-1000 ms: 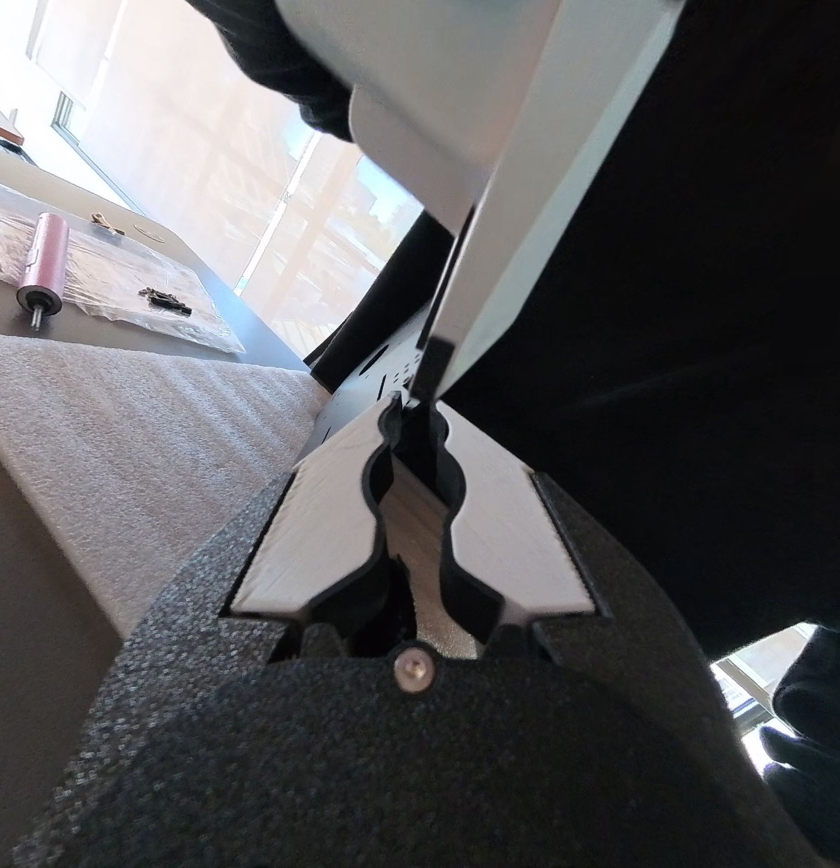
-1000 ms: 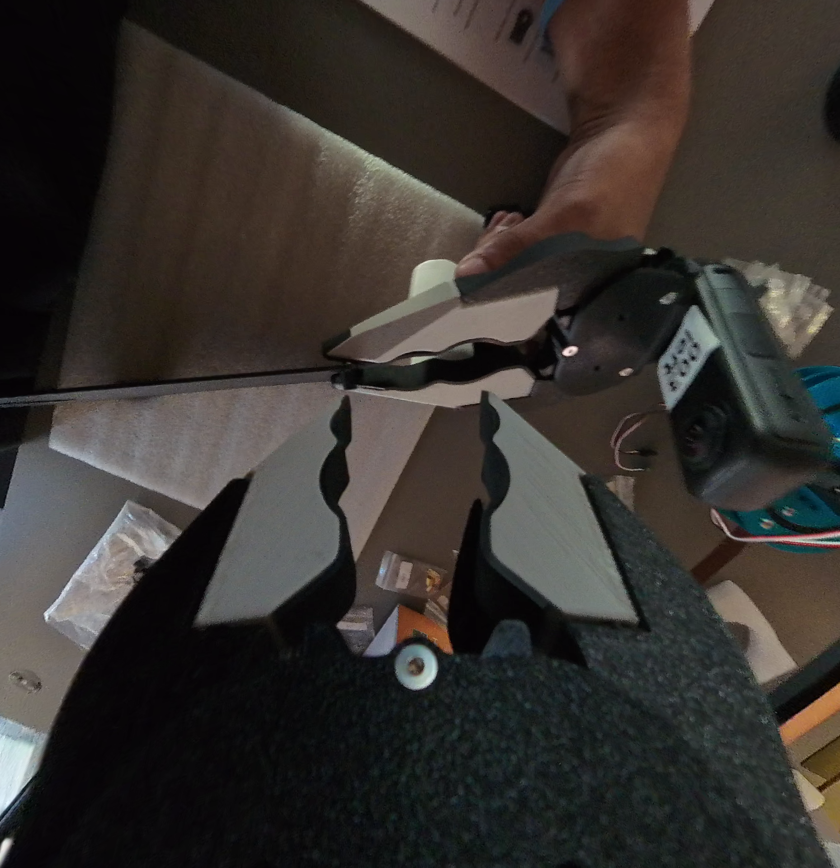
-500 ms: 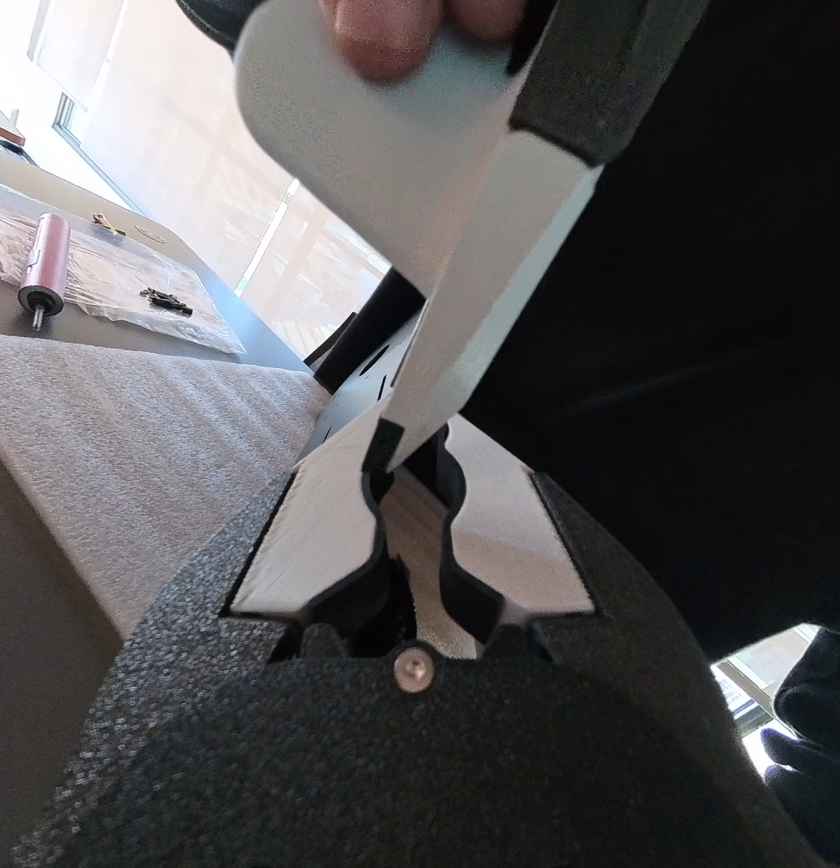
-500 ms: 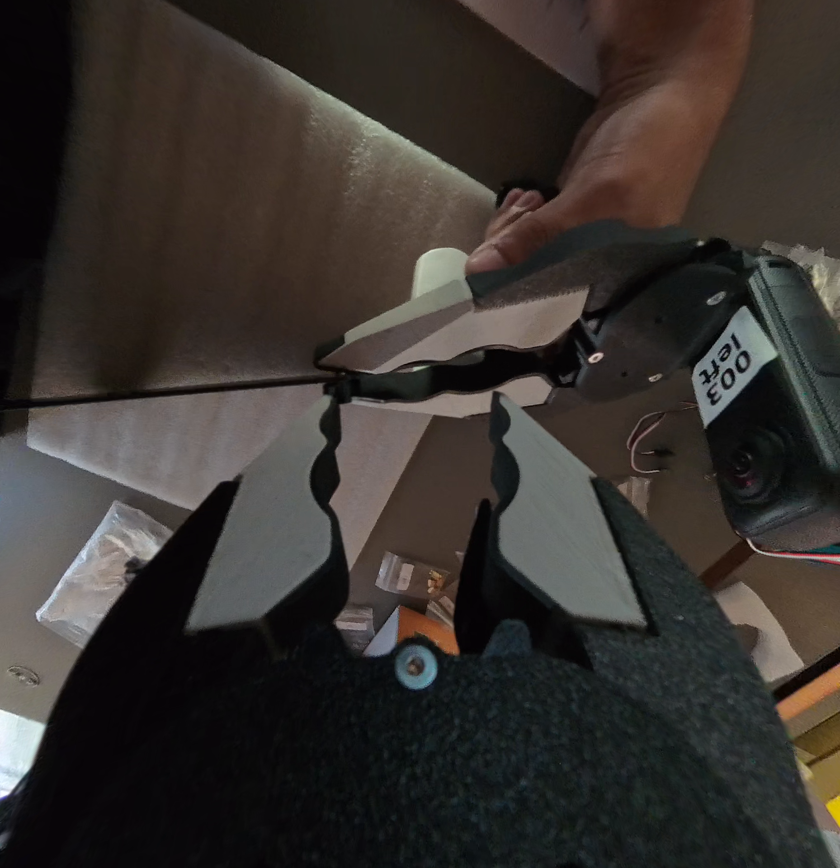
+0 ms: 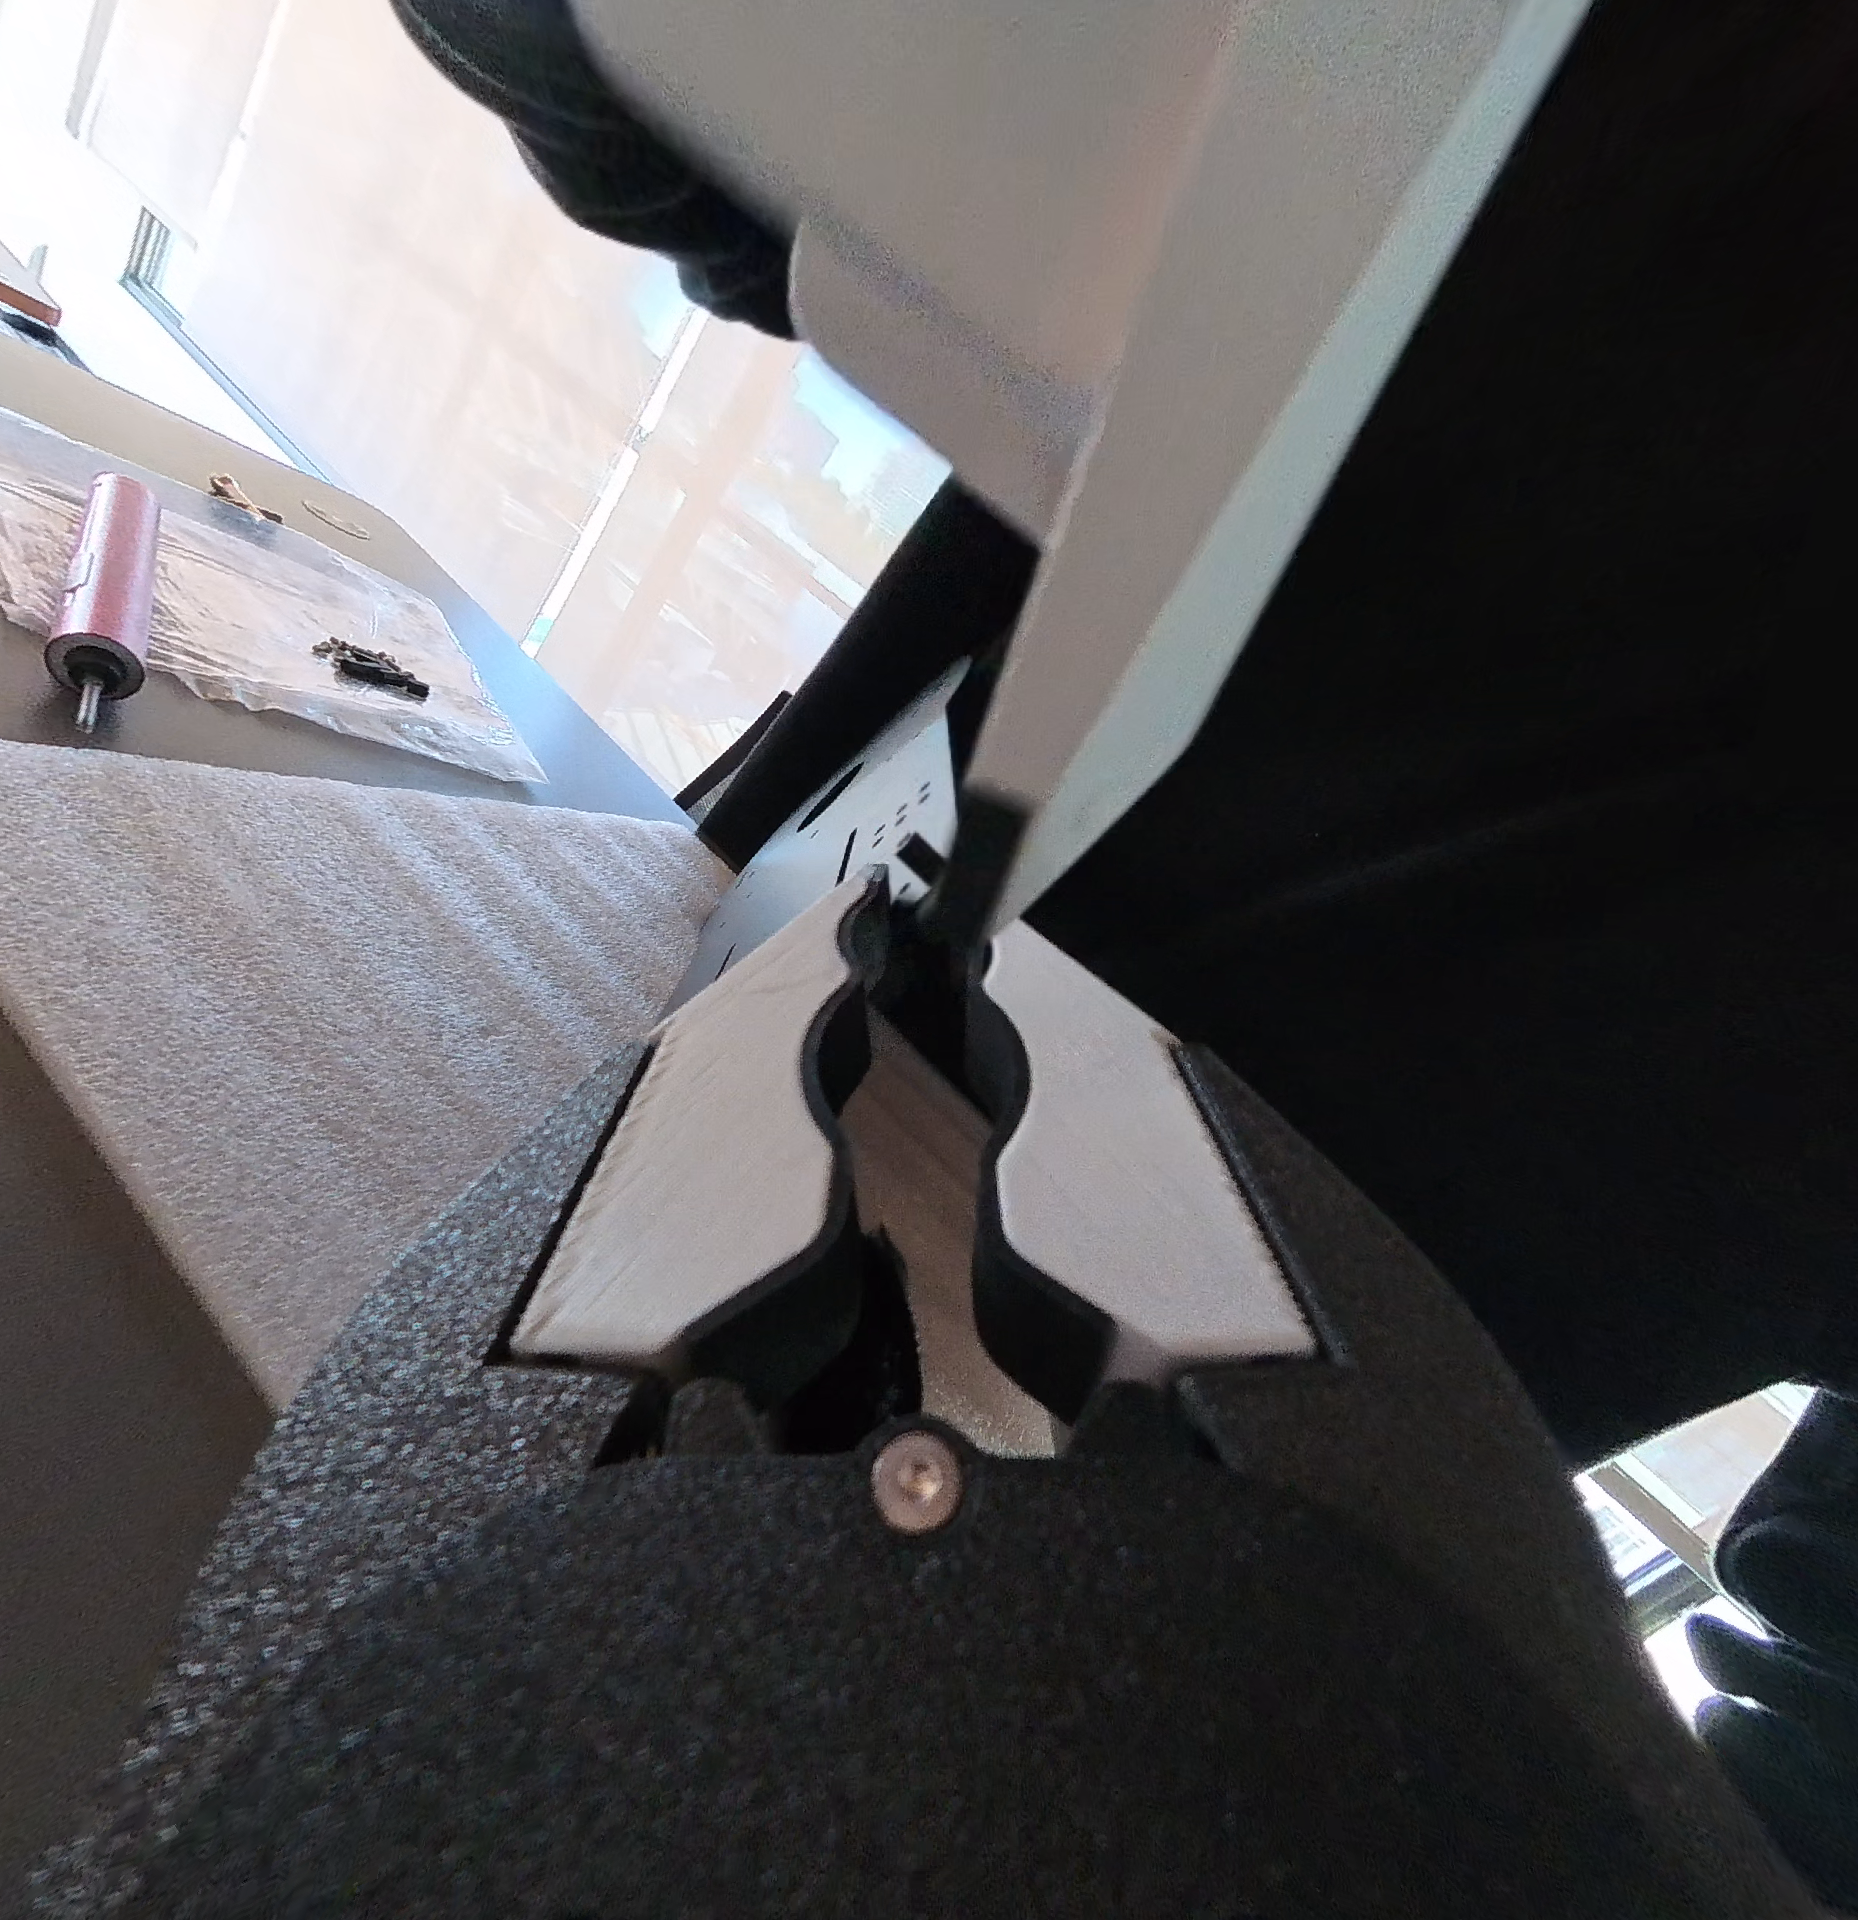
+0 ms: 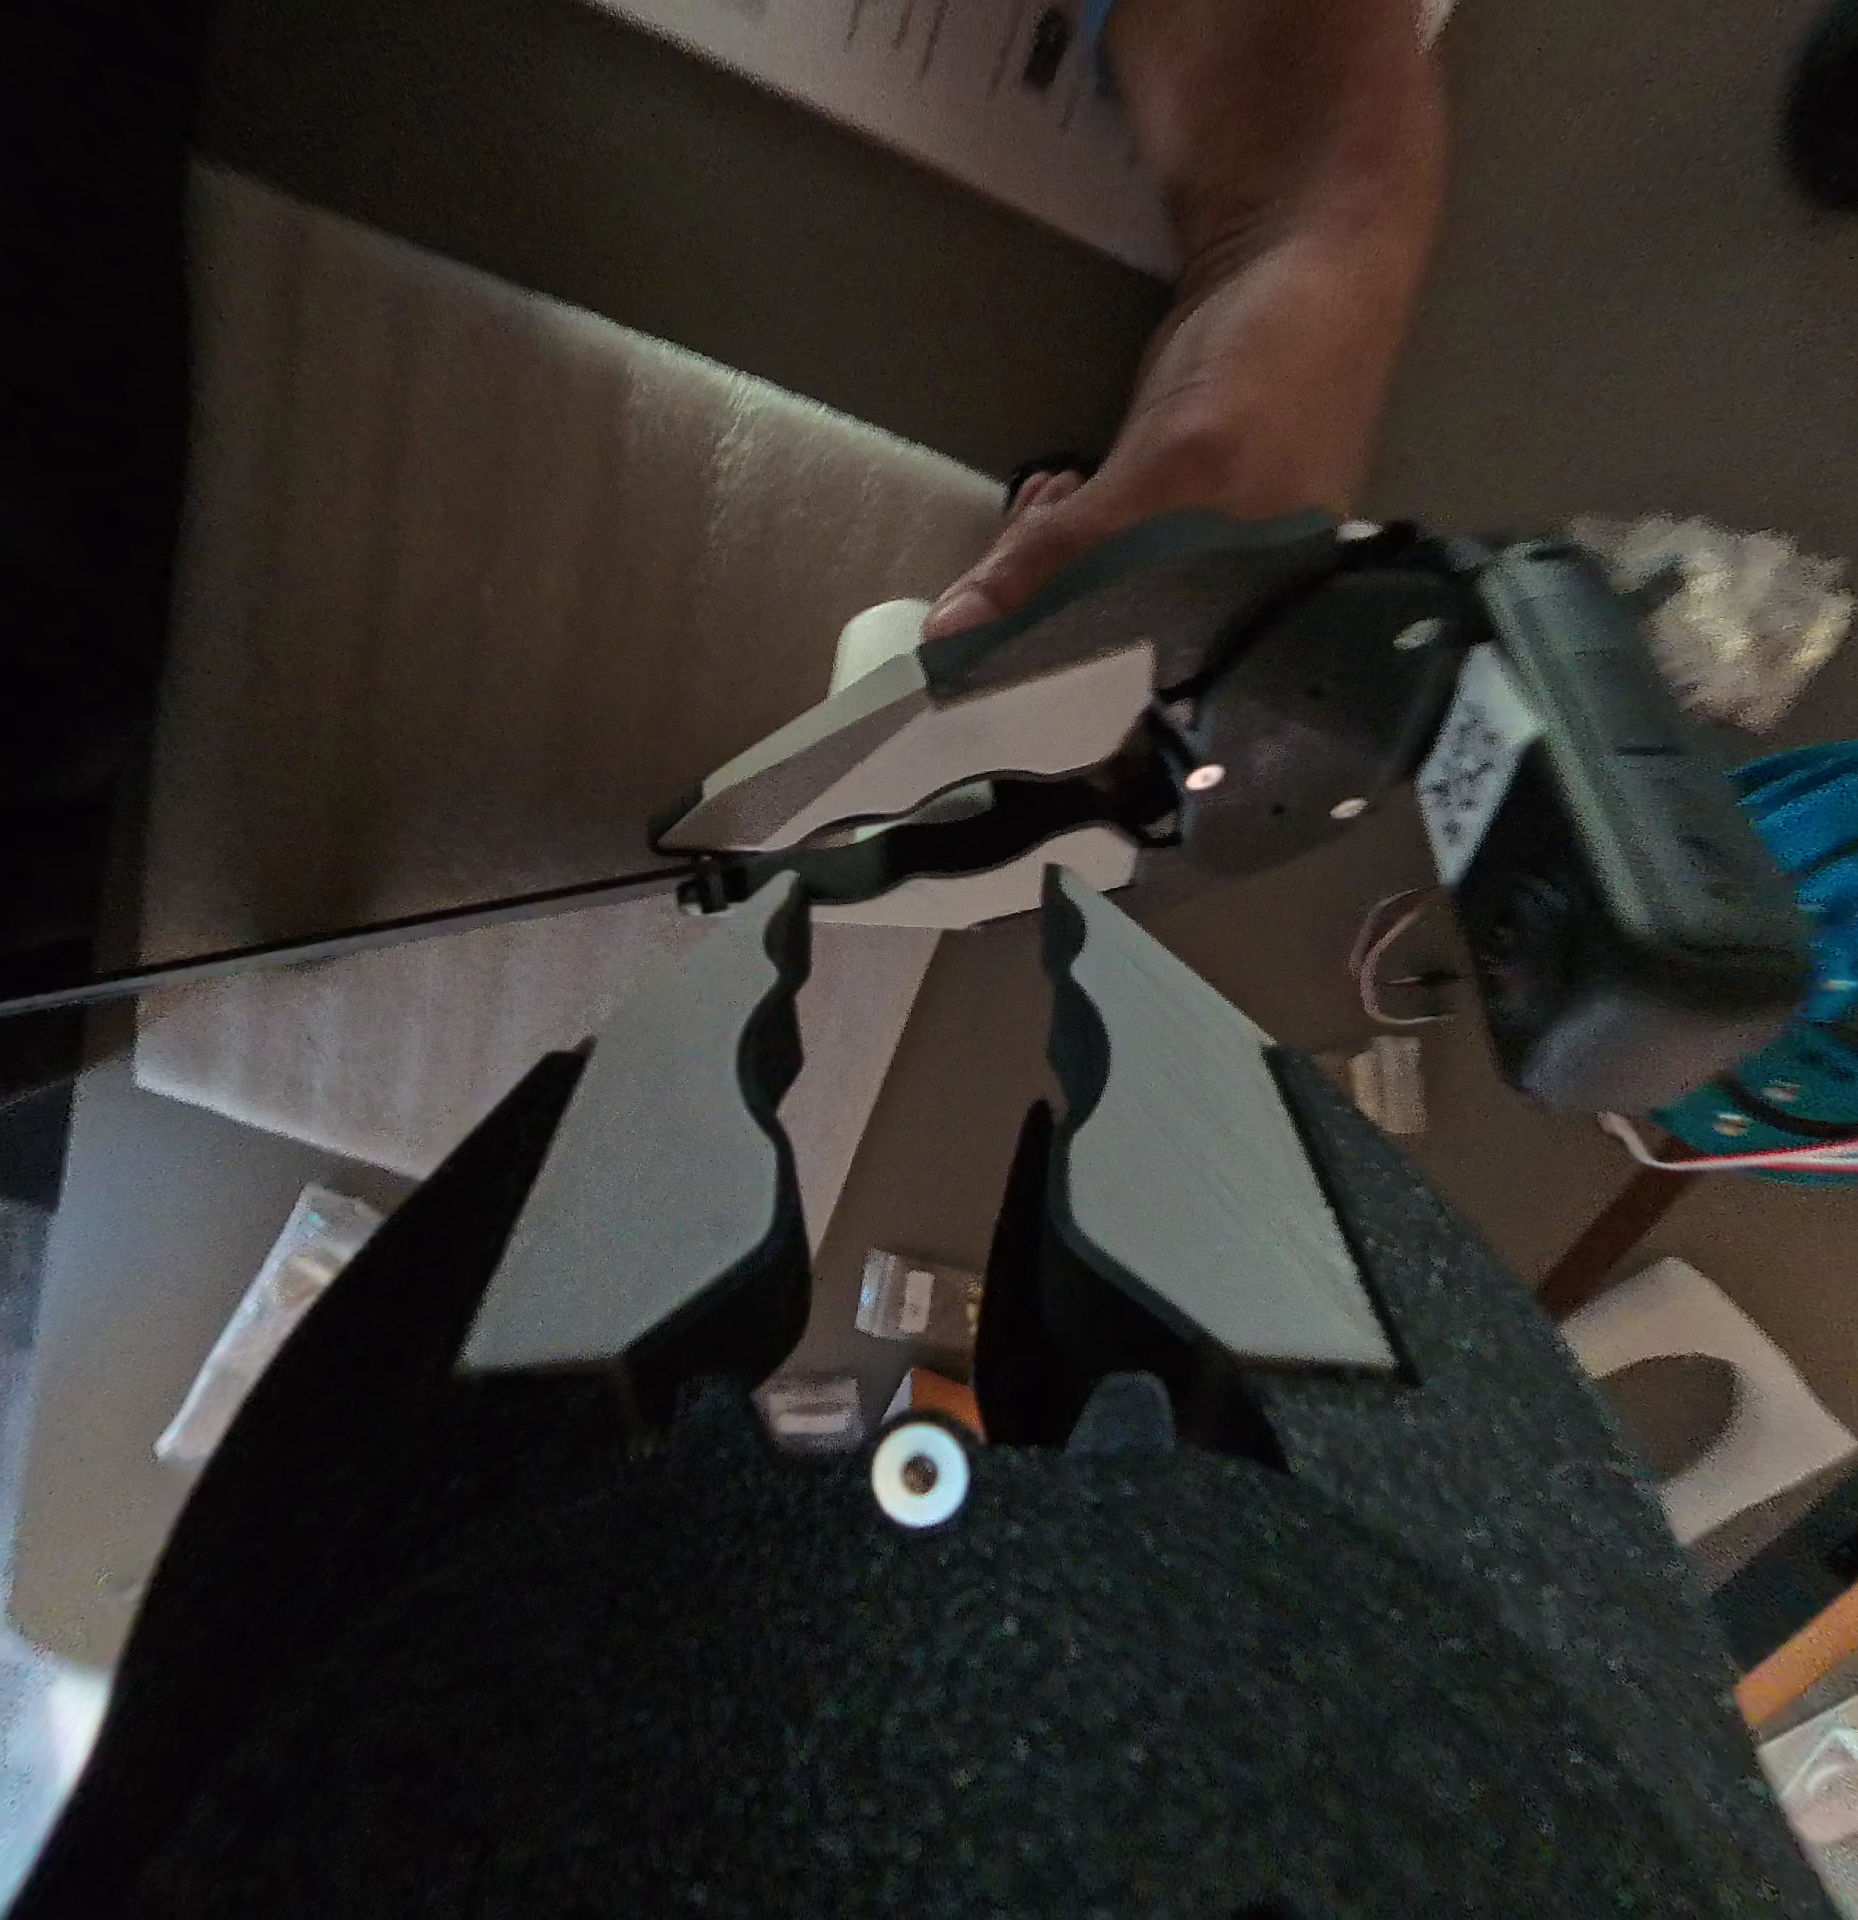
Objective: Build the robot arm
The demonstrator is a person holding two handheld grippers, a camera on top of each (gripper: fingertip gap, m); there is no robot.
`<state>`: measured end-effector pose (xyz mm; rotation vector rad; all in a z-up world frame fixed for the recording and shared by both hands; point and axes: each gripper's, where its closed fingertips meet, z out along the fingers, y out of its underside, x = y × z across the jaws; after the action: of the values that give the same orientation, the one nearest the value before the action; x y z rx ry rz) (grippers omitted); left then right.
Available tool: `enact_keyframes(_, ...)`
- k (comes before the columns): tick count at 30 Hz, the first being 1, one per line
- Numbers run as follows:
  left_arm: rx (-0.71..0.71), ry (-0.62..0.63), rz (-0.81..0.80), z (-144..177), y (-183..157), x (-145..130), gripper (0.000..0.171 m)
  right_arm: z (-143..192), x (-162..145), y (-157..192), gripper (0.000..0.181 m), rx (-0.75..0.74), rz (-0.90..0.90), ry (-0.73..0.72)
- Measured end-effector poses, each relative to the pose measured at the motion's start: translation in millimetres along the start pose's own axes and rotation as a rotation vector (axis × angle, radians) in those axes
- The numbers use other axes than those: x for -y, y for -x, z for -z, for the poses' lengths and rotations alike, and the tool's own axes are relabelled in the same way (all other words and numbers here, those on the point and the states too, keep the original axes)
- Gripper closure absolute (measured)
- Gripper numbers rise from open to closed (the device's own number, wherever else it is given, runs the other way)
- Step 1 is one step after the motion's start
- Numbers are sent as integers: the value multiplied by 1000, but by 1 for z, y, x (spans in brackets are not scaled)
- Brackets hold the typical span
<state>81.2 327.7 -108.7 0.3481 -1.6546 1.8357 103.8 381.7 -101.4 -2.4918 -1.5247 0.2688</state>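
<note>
My left gripper (image 5: 927,909) is shut on the edge of a thin dark metal plate (image 5: 852,821) with slots and holes. In the right wrist view the plate (image 6: 385,935) shows edge-on as a thin line running left from the left gripper (image 6: 696,857), which a hand (image 6: 1216,416) holds. My right gripper (image 6: 920,894) is open and empty, its tips just below the left gripper's tips and the plate's end. One white finger (image 5: 1101,582) of the right gripper hangs close above the left fingertips in the left wrist view.
A white foam sheet (image 5: 281,935) lies under the plate on a brown table (image 5: 31,1195). A red cylinder with a pin (image 5: 104,582) and small black screws (image 5: 369,660) lie on a plastic bag (image 5: 229,613). A blue part with wires (image 6: 1818,935) and small bags (image 6: 914,1299) lie nearby.
Half a second ago the right gripper's finger dipped down-left over the left fingertips; it has since drawn back up. The left gripper stays shut on the plate, the right stays open.
</note>
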Motion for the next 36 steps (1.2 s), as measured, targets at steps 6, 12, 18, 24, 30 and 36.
enact_keyframes(6,-1,0,1,0,0,0,162,-8,-12,19,120,32,68,74)
enact_keyframes(12,1,-1,2,0,0,0,162,-5,-5,8,121,13,8,29)
enact_keyframes(18,1,-2,2,0,1,0,163,-9,-8,20,120,4,40,59)
enact_keyframes(24,3,-5,2,0,1,1,162,-10,-10,12,114,-27,-27,58)
enact_keyframes(30,5,-5,0,0,1,1,163,19,0,27,133,-102,-90,-95)
enact_keyframes(36,6,-7,1,0,2,1,163,61,17,40,125,-2,-538,-734)
